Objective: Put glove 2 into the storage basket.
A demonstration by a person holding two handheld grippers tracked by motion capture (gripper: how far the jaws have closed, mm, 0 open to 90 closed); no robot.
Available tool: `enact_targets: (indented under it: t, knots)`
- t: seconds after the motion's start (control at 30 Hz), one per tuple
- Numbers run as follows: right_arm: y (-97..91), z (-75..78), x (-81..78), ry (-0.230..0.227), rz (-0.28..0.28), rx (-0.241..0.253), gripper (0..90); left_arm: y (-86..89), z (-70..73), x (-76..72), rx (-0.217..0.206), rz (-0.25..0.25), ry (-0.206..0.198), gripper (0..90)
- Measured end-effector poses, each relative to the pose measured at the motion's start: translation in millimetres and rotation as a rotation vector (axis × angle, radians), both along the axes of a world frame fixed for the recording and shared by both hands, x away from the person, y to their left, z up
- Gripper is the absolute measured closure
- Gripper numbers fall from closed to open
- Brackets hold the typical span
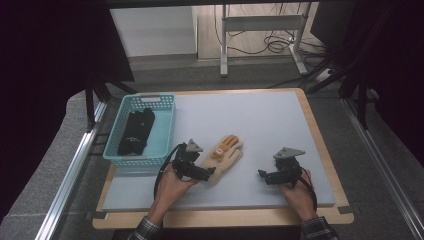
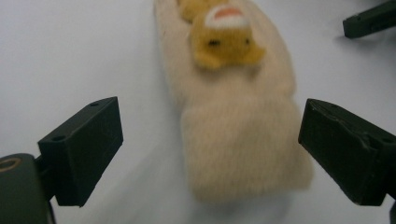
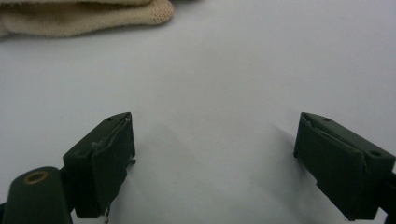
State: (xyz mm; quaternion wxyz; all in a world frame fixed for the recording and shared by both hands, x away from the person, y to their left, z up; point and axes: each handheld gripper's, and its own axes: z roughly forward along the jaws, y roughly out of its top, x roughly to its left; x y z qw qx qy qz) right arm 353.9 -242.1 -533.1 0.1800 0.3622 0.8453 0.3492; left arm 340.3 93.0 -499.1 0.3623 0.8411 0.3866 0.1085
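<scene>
Landmark: the cream knitted glove with an orange-yellow animal patch [image 1: 224,156], lying flat on the pale grey worktop [image 1: 260,125], fingers pointing away from the person.
Glove, close up: in the left gripper view the cream knitted glove [image 2: 243,135] lies cuff-first between the two black jaws, patch farther off; the picture is slightly blurred.
Left claw [image 1: 209,172]: at the cuff end of the glove, jaws spread wide; the left claw [image 2: 210,154] has the cuff in its gap, but neither pad presses on it.
Right claw [image 1: 263,175]: on the person's right of the glove, apart from it, over bare worktop; in its own view the right claw [image 3: 215,158] stands spread with nothing between the jaws, and an edge of the glove [image 3: 84,18] shows at the top left.
Turquoise plastic lattice basket [image 1: 165,142]: left of the glove, near it, at the worktop's left edge.
Black fabric item [image 1: 136,131]: inside the basket; too dark to tell what it is.
</scene>
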Motion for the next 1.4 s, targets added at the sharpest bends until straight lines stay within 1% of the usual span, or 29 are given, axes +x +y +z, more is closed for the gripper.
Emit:
enact_targets:
  t: [0.2, 0.3, 0.4, 0.5, 0.57, 0.63, 0.7, 0.73, 0.87, 1.0, 1.07, 1.1, 1.2, 1.33, 1.4]
  knots:
    - [0.0, 0.0, 0.0, 0.0, 0.0, 0.0, 12.1, -22.3, -3.8, 19.4, 0.033, -0.021, 0.021, 7.1]
    - [0.0, 0.0, -0.1, 0.0, 0.0, -0.001, 12.1, -31.8, -7.9, 26.9, 0.033, -0.028, 0.044, 7.1]
    - [0.0, 0.0, 0.0, 0.0, 0.0, 0.0, 12.1, -40.5, -14.6, 32.8, 0.054, -0.035, 0.062, 7.1]
    - [0.0, 0.0, 0.0, 0.0, 0.0, 0.0, 12.1, -45.5, -20.6, 36.2, 0.075, -0.042, 0.084, 7.1]
    - [0.0, 0.0, 0.0, 0.0, 0.0, 0.0, 12.0, -49.0, -24.4, 36.2, 0.084, -0.046, 0.092, 7.2]
    - [0.0, 0.0, 0.0, 0.0, 0.0, 0.0, 12.0, -53.6, -28.9, 35.0, 0.112, -0.054, 0.097, 7.6]
    - [0.0, 0.0, -0.1, 0.0, -0.001, 0.0, 12.1, -58.2, -30.6, 31.3, 0.149, -0.047, 0.066, 7.8]
    - [0.1, 0.0, -0.1, 0.0, -0.001, 0.0, 12.0, -58.9, -29.5, 30.2, 0.149, -0.04, 0.067, 8.5]
    - [0.1, 0.0, -0.1, 0.0, -0.001, -0.001, 12.1, -57.7, -26.5, 29.5, 0.151, -0.028, 0.069, 19.4]
    - [0.1, -0.1, -0.1, 0.0, 0.0, -0.001, 12.1, -57.0, -22.5, 29.3, 0.157, -0.03, 0.076, 38.2]
    - [0.1, -0.1, -0.1, 0.0, 0.0, -0.002, 12.1, -59.4, -19.7, 29.3, 0.171, -0.046, 0.088, 47.2]
    - [0.1, -0.1, -0.1, 0.0, -0.001, -0.002, 12.1, -60.4, -19.1, 29.2, 0.176, -0.049, 0.09, 50.2]
    - [0.2, -0.1, -0.2, -0.001, -0.002, -0.002, 12.1, -62.7, -17.8, 27.9, 0.189, -0.067, 0.079, 54.8]
    - [0.3, -0.1, -0.1, 0.0, -0.002, -0.001, 12.1, -58.4, -15.3, 30.6, 0.169, -0.075, 0.082, 56.2]
    - [0.1, -0.1, -0.1, 0.0, -0.001, -0.001, 12.1, -55.8, -11.9, 32.2, 0.162, -0.068, 0.074, 56.3]
